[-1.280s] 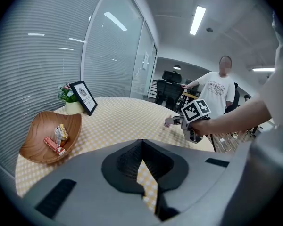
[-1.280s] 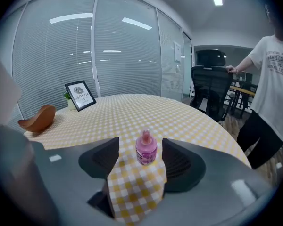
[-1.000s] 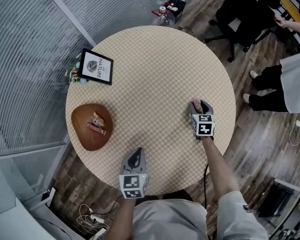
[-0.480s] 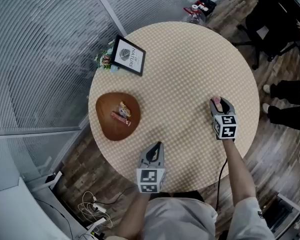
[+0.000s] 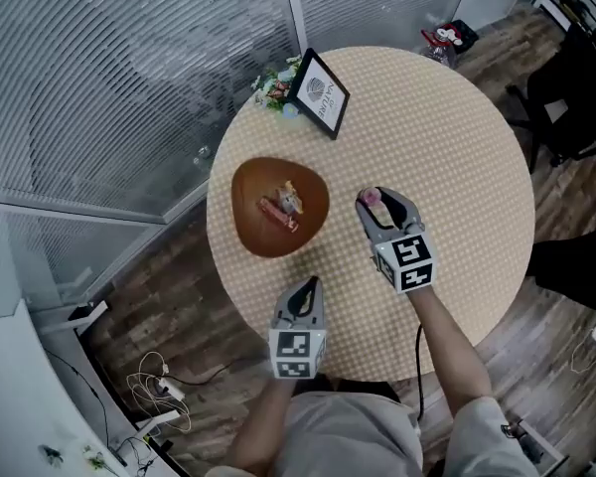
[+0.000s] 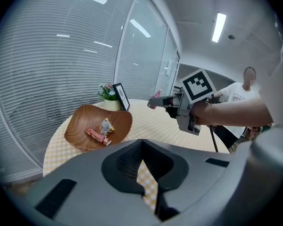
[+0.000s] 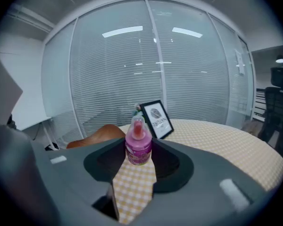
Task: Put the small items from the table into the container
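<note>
A wooden bowl (image 5: 253, 192) sits on the left of the round checked table (image 5: 457, 147), with a red bar (image 5: 276, 214) and a wrapped sweet (image 5: 292, 200) inside. My right gripper (image 5: 374, 200) hovers just right of the bowl, shut on a small pink bottle (image 5: 373, 196). In the right gripper view the bottle (image 7: 138, 147) stands upright between the jaws, with the bowl (image 7: 101, 134) behind it. My left gripper (image 5: 307, 286) is near the table's front edge, its jaws shut and empty. The left gripper view shows the bowl (image 6: 80, 131) and the right gripper (image 6: 155, 101).
A framed picture (image 5: 319, 91) and a small potted plant (image 5: 275, 86) stand at the table's far edge, by a glass wall with blinds. A bag (image 5: 447, 36) lies on the wood floor beyond the table. A dark office chair (image 5: 576, 97) is at the right.
My right gripper has carried the pink bottle up and to the left, from the table's right side to beside the bowl. The left gripper shifted a little.
</note>
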